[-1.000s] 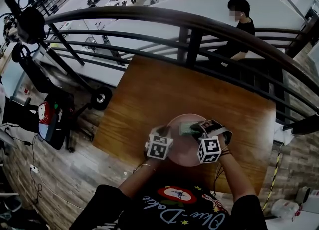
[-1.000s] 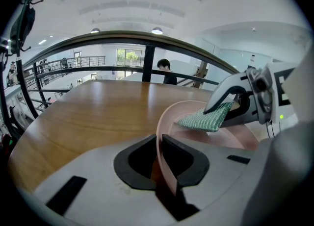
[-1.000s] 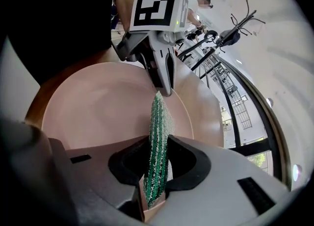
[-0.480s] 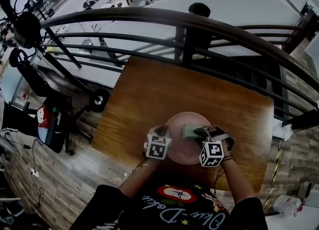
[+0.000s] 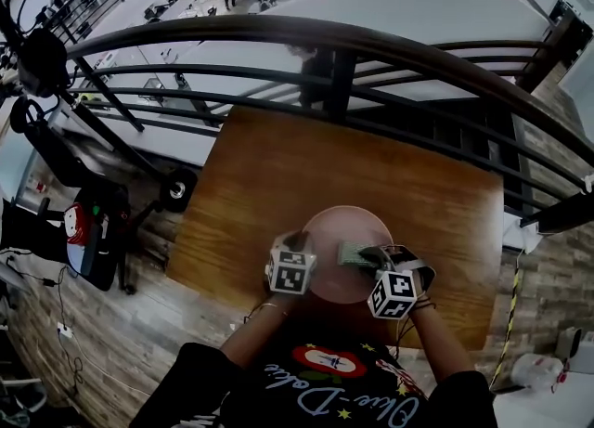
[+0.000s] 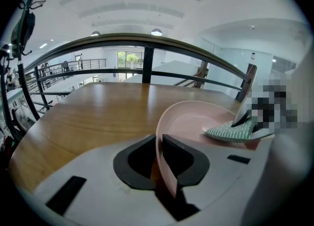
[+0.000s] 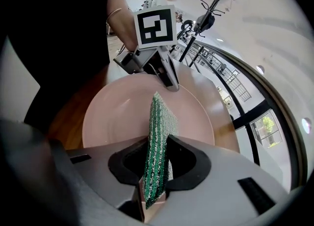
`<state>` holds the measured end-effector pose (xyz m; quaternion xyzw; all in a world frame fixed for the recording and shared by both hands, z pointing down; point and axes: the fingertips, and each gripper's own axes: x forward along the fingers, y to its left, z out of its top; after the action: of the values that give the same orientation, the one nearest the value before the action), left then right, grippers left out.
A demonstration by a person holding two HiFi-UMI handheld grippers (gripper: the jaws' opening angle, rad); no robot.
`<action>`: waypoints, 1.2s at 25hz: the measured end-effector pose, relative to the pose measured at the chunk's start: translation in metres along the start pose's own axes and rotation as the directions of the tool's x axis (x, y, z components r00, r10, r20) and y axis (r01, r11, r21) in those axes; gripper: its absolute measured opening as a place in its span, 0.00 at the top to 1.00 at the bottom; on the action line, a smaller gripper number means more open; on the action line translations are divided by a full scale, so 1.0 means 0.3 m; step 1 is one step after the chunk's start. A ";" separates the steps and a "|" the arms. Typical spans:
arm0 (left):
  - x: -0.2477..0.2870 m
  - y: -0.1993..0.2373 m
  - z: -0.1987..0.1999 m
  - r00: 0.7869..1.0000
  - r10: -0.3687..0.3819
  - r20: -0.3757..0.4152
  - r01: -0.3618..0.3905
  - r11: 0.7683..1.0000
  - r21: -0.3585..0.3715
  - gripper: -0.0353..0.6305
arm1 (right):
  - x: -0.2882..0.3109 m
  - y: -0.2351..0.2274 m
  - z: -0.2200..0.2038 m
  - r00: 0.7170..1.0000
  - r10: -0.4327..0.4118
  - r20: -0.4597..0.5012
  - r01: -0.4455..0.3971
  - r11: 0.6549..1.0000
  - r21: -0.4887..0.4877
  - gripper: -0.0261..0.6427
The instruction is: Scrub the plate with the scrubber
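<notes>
A pink plate (image 5: 336, 231) lies on the wooden table (image 5: 269, 175), close to my body. My left gripper (image 5: 301, 242) is shut on the plate's left rim; in the left gripper view the rim (image 6: 164, 161) stands edge-on between the pads. A green scrubber (image 5: 354, 252) is clamped in my right gripper (image 5: 373, 255), which comes in from the right. In the right gripper view the scrubber (image 7: 159, 122) stands on edge against the plate's inner face (image 7: 117, 117), with the left gripper (image 7: 169, 80) holding the far rim. From the left gripper view, the scrubber (image 6: 230, 131) rests on the plate's right side.
A dark curved railing (image 5: 371, 45) runs along the table's far edge, with a drop to a lower floor beyond it. A scooter and bags (image 5: 93, 213) stand on the floor to the left. The table's near edge (image 5: 213, 291) is just below the plate.
The right gripper has slid the scrubber across the plate toward me and rolled slightly. The left gripper keeps its hold on the rim. A person behind the railing has walked off to the left.
</notes>
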<state>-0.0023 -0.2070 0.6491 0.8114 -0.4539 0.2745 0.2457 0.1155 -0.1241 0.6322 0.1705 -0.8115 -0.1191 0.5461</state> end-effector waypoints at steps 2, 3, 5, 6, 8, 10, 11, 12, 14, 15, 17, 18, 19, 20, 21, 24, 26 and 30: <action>-0.001 -0.005 0.004 1.000 0.000 -0.004 0.000 1.000 0.000 0.91 | -0.010 0.013 -0.001 1.000 -0.001 -0.001 0.001 1.000 0.013 0.85; -0.001 -0.007 0.005 1.000 0.001 -0.005 -0.001 1.000 0.000 0.91 | -0.015 0.020 0.000 1.000 -0.002 0.000 0.002 1.000 0.019 0.85; 0.001 -0.011 0.007 1.000 0.004 -0.004 -0.004 1.000 0.001 0.91 | -0.025 0.035 -0.001 1.000 -0.002 0.001 0.002 1.000 0.030 0.85; 0.003 -0.011 0.008 1.000 0.007 -0.003 -0.007 1.000 0.002 0.91 | -0.029 0.044 0.000 1.000 0.001 0.001 -0.001 0.999 0.036 0.85; 0.008 -0.007 0.009 1.000 0.011 0.002 -0.011 1.000 0.008 0.91 | -0.035 0.060 0.005 1.000 0.011 0.005 -0.012 0.999 0.053 0.85; 0.012 -0.004 0.008 1.000 0.011 0.001 -0.011 1.000 0.013 0.91 | -0.040 0.077 0.016 1.000 0.025 0.014 -0.026 0.997 0.077 0.85; 0.012 -0.004 0.007 1.000 0.010 -0.002 -0.010 1.000 0.012 0.91 | -0.043 0.086 0.021 0.999 0.033 0.020 -0.034 0.995 0.090 0.85; 0.011 -0.006 0.005 1.000 0.009 -0.007 -0.009 1.000 0.010 0.91 | -0.046 0.096 0.026 0.999 0.041 0.025 -0.044 0.994 0.101 0.85; 0.011 -0.007 0.006 1.000 0.009 -0.007 -0.009 1.000 0.009 0.91 | -0.054 0.115 0.039 0.998 0.059 0.035 -0.063 0.991 0.118 0.85; 0.011 -0.007 0.009 1.000 0.011 -0.004 -0.011 1.000 0.011 0.91 | -0.058 0.125 0.046 0.997 0.068 0.040 -0.072 0.990 0.125 0.85; 0.011 -0.007 0.010 1.000 0.013 -0.001 -0.012 1.000 0.013 0.91 | -0.063 0.147 0.057 0.995 0.084 0.048 -0.090 0.986 0.137 0.85; 0.011 -0.008 0.009 1.000 0.013 -0.001 -0.013 1.000 0.014 0.91 | -0.065 0.158 0.062 0.994 0.093 0.052 -0.100 0.985 0.144 0.85; 0.010 -0.009 0.009 1.000 0.013 -0.001 -0.013 1.000 0.013 0.91 | -0.067 0.168 0.068 0.993 0.102 0.056 -0.109 0.983 0.151 0.85; 0.008 -0.009 0.008 1.000 0.013 -0.001 -0.013 1.000 0.012 0.91 | -0.069 0.178 0.075 0.992 0.111 0.060 -0.119 0.981 0.156 0.85; 0.007 -0.008 0.008 1.000 0.014 -0.001 -0.014 1.000 0.012 0.91 | -0.071 0.188 0.084 0.991 0.120 0.063 -0.128 0.979 0.160 0.85; 0.008 -0.006 0.009 1.000 0.017 0.001 -0.017 1.000 0.013 0.91 | -0.075 0.214 0.110 0.986 0.150 0.079 -0.161 0.972 0.170 0.85; 0.010 -0.008 0.009 1.000 0.017 -0.002 -0.017 1.000 0.012 0.91 | -0.077 0.234 0.128 0.980 0.173 0.100 -0.189 0.966 0.175 0.85; 0.013 -0.005 0.006 1.000 0.016 -0.001 -0.016 1.000 0.013 0.91 | -0.074 0.266 0.160 0.968 0.215 0.130 -0.236 0.956 0.173 0.85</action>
<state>0.0010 -0.2099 0.6500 0.8092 -0.4583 0.2797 0.2386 0.0669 -0.0417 0.6259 0.1205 -0.8621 0.0114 0.4921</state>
